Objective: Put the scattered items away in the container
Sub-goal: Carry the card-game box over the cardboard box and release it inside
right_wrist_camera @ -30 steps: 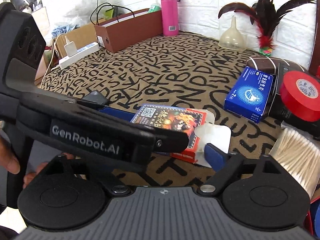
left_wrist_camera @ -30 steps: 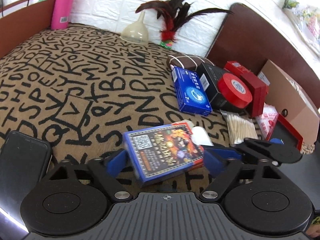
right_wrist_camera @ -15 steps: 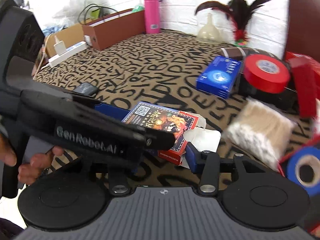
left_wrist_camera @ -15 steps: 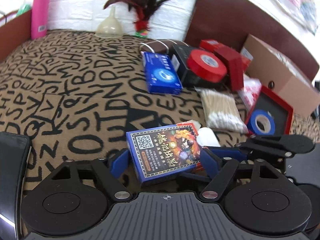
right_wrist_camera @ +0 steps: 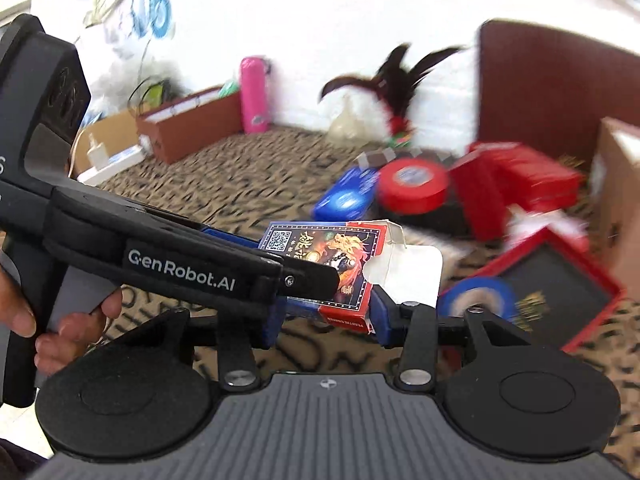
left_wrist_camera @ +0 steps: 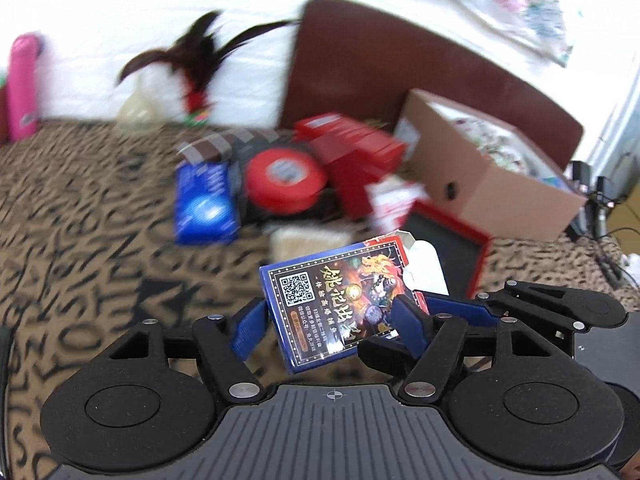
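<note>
A blue and red card box (left_wrist_camera: 336, 304) with a QR code and an open white flap is clamped between the blue pads of my left gripper (left_wrist_camera: 326, 320) and held above the patterned cloth. In the right wrist view the same card box (right_wrist_camera: 332, 264) sits between my right gripper's (right_wrist_camera: 324, 316) pads too, with the left gripper's body crossing in front. The cardboard box (left_wrist_camera: 480, 176) stands open at the right, beyond the held box.
A pile lies ahead: blue mask box (left_wrist_camera: 206, 204), red tape roll (left_wrist_camera: 286, 180), red boxes (left_wrist_camera: 356, 156), a red-framed black tray (left_wrist_camera: 448, 248), blue tape roll (right_wrist_camera: 476, 300). A pink bottle (left_wrist_camera: 24, 84), funnel and feathers stand by the white wall.
Both grippers have lifted the card box off the cloth and swung right, towards the cardboard box. The view is blurred by the motion.
</note>
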Demonstrator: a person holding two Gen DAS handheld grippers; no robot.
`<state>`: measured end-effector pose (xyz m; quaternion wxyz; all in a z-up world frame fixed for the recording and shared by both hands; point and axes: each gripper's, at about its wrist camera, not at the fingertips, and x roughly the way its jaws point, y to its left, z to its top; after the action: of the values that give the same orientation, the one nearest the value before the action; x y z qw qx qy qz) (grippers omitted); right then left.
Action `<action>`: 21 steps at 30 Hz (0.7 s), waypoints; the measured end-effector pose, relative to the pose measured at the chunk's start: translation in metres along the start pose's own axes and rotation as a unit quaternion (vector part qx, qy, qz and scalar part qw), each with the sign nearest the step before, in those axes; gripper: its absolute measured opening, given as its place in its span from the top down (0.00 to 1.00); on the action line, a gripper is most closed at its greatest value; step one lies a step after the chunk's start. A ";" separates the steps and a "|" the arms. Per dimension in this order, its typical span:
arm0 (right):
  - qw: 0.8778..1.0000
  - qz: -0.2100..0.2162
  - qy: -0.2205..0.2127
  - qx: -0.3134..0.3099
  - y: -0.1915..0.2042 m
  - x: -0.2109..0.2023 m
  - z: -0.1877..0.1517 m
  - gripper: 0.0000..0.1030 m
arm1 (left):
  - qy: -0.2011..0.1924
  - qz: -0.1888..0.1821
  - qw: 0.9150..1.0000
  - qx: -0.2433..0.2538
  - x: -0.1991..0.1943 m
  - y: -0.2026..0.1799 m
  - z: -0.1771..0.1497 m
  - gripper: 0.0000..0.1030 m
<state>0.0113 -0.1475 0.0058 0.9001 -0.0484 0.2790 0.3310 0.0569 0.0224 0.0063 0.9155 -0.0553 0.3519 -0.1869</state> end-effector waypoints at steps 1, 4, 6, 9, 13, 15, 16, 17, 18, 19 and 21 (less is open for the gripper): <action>1.000 -0.009 -0.009 0.001 -0.007 -0.006 0.002 0.52 | -0.005 -0.005 1.000 0.010 0.003 -0.010 0.007 0.24; 0.999 -0.038 -0.034 0.001 -0.028 -0.024 0.011 0.52 | -0.023 -0.024 0.999 0.037 0.014 -0.039 0.030 0.24; 0.997 -0.060 -0.050 -0.002 -0.045 -0.036 0.019 0.51 | -0.034 -0.043 0.998 0.045 0.023 -0.057 0.046 0.23; 0.993 -0.097 -0.073 -0.007 -0.071 -0.055 0.030 0.51 | -0.042 -0.080 0.995 0.048 0.042 -0.083 0.074 0.23; 0.984 -0.148 -0.096 -0.006 -0.108 -0.077 0.046 0.50 | -0.050 -0.114 0.990 0.069 0.072 -0.119 0.113 0.23; 0.980 -0.168 -0.106 -0.002 -0.129 -0.083 0.052 0.50 | -0.058 -0.122 0.987 0.087 0.087 -0.138 0.130 0.23; 0.978 -0.178 -0.111 0.000 -0.139 -0.085 0.056 0.50 | -0.061 -0.124 0.986 0.094 0.095 -0.147 0.138 0.22; 0.976 -0.188 -0.114 0.003 -0.149 -0.086 0.060 0.49 | -0.063 -0.128 0.985 0.100 0.103 -0.155 0.144 0.21; 0.974 -0.196 -0.117 0.006 -0.159 -0.085 0.064 0.49 | -0.065 -0.131 0.984 0.107 0.112 -0.162 0.152 0.21; 0.972 -0.202 -0.120 0.010 -0.169 -0.084 0.068 0.49 | -0.067 -0.133 0.983 0.112 0.122 -0.167 0.158 0.21; 0.969 -0.212 -0.124 0.020 -0.191 -0.080 0.076 0.48 | -0.069 -0.138 0.981 0.114 0.140 -0.174 0.171 0.21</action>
<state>0.1156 -0.3205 0.0933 0.9781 -0.0467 0.1553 0.1308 0.2137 -0.1966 0.0867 0.9033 -0.0110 0.2536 -0.3458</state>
